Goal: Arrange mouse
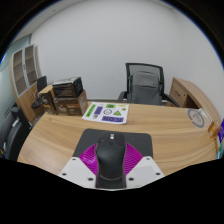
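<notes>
A black computer mouse (110, 157) sits between my gripper's (111, 160) two fingers, its nose pointing away from me. Both purple pads (92, 157) press on its sides, so the gripper is shut on the mouse. A dark grey mouse mat (125, 136) lies on the wooden desk (60, 135) just under and ahead of the mouse. I cannot tell whether the mouse touches the mat or is held just above it.
A green and white sheet (105, 111) lies on the desk beyond the mat. A black office chair (145, 84) stands behind the desk. Cardboard boxes (65, 97) sit at the far left, a wooden cabinet (186, 93) and a round white object (198, 118) at the right.
</notes>
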`<control>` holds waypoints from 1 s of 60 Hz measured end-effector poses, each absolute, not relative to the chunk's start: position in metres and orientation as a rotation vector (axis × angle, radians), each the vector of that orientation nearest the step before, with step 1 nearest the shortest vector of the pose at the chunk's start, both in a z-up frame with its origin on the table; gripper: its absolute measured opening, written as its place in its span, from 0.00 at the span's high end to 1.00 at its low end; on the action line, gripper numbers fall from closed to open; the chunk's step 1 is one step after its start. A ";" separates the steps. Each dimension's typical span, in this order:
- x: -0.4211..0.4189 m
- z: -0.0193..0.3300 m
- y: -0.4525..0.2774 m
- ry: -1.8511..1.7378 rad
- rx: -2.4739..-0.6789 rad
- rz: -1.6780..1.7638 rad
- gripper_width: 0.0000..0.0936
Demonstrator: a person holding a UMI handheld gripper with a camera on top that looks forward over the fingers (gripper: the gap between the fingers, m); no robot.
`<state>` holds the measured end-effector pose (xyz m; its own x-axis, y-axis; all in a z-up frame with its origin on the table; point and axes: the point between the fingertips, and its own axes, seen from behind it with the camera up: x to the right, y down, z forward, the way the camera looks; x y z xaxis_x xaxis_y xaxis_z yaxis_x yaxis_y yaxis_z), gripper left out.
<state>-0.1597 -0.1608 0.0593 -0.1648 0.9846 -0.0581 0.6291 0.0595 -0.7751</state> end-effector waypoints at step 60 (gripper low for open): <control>0.012 0.232 -0.077 -1.683 -1.623 0.868 0.08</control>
